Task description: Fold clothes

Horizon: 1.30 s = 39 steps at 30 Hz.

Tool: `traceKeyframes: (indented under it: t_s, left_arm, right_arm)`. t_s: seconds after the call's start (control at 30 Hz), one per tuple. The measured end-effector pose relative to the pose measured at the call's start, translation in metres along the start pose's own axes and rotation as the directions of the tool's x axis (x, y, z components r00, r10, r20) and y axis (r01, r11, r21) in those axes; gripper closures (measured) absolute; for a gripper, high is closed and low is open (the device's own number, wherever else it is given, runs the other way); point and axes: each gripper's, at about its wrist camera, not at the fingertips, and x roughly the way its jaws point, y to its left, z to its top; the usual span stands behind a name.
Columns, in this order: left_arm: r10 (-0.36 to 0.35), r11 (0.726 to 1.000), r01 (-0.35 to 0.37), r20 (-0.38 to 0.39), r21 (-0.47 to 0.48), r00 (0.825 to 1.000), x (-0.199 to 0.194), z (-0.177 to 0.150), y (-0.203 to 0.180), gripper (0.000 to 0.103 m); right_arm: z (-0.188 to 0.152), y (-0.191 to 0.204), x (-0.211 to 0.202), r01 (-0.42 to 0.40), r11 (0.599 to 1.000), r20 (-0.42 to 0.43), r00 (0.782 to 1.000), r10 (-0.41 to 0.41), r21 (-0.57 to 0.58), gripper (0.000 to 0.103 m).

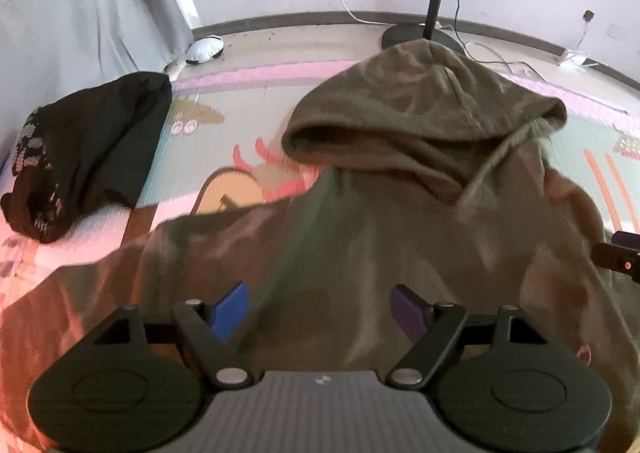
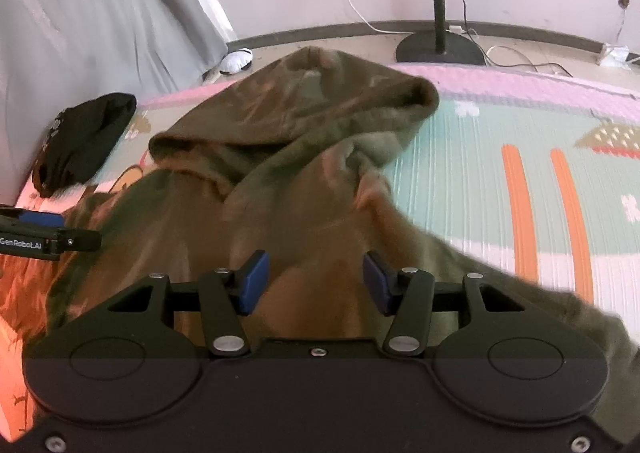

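Note:
An olive-green hoodie (image 1: 400, 221) lies spread on a patterned play mat (image 1: 240, 113), hood (image 1: 420, 125) at the far end and a sleeve reaching left. My left gripper (image 1: 320, 293) hovers over its body, blue pads wide apart with nothing between them. In the right wrist view the hoodie (image 2: 280, 193) fills the middle. My right gripper (image 2: 315, 259) is open above it, and no cloth is pinched. The left gripper (image 2: 40, 237) shows at that view's left edge. The right gripper (image 1: 616, 253) peeks in at the left view's right edge.
A black garment (image 1: 88, 153) lies folded at the mat's far left, also visible as the black garment (image 2: 84, 141). A lamp stand base (image 1: 420, 37) and cables sit on the floor behind the hood. A grey curtain (image 1: 80, 13) hangs at left with a white object (image 1: 204, 49) beside it.

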Motion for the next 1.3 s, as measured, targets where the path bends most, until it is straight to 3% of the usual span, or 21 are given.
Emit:
traceKeyframes:
  t_s: [0.6, 0.77, 1.03, 1.3]
  left_arm:
    - [-0.097, 0.995, 0.097, -0.008, 0.006, 0.995, -0.060, -0.115, 0.030, 0.023]
    - [-0.095, 0.995, 0.095, -0.004, 0.000, 0.995, -0.075, -0.140, 0.039, 0.022]
    - [-0.109, 0.992, 0.110, 0.020, -0.066, 0.994, -0.084, -0.167, 0.059, 0.021]
    - [-0.099, 0.993, 0.097, -0.019, -0.067, 0.995, -0.080, -0.183, 0.056, 0.021]
  right_arm:
    - [-0.098, 0.074, -0.075, 0.043, 0.998, 0.004, 0.999, -0.043, 0.052, 0.053]
    - [-0.130, 0.094, -0.090, 0.063, 0.995, -0.004, 0.998, -0.063, 0.078, 0.051]
    - [-0.171, 0.116, -0.109, 0.091, 0.987, 0.011, 0.996, -0.094, 0.136, 0.044]
    - [-0.200, 0.126, -0.125, 0.106, 0.976, 0.030, 0.993, -0.114, 0.188, 0.042]
